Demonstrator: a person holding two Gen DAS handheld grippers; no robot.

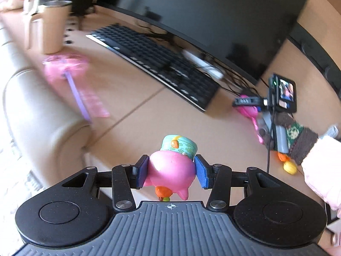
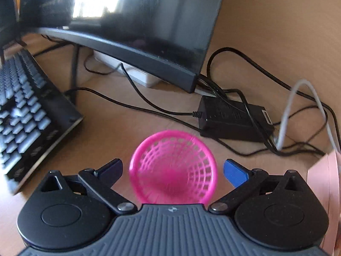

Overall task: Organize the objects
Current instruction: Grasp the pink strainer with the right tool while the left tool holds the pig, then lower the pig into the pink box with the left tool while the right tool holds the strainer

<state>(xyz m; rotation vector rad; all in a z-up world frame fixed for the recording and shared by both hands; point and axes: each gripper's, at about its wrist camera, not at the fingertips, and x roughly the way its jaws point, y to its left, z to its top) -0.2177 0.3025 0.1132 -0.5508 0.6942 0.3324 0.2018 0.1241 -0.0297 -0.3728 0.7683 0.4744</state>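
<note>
My left gripper (image 1: 171,170) is shut on a pink toy figure (image 1: 172,170) with a teal cap and orange feet, held above the desk near its front edge. My right gripper (image 2: 173,169) is open, its jaws spread wide on either side of a pink mesh basket (image 2: 173,168) that sits on the desk between them. The right gripper also shows in the left wrist view (image 1: 247,102) at the right, over the pink basket (image 1: 248,109). A yellow and orange toy (image 1: 287,164) lies on the desk beneath the gloved right hand.
A black keyboard (image 1: 157,64) and a dark monitor (image 1: 213,21) fill the back of the desk. A tan mug (image 1: 52,25) and a pink wand-like toy (image 1: 72,72) are at the left. A black power brick (image 2: 234,117) and tangled cables (image 2: 298,111) lie behind the basket.
</note>
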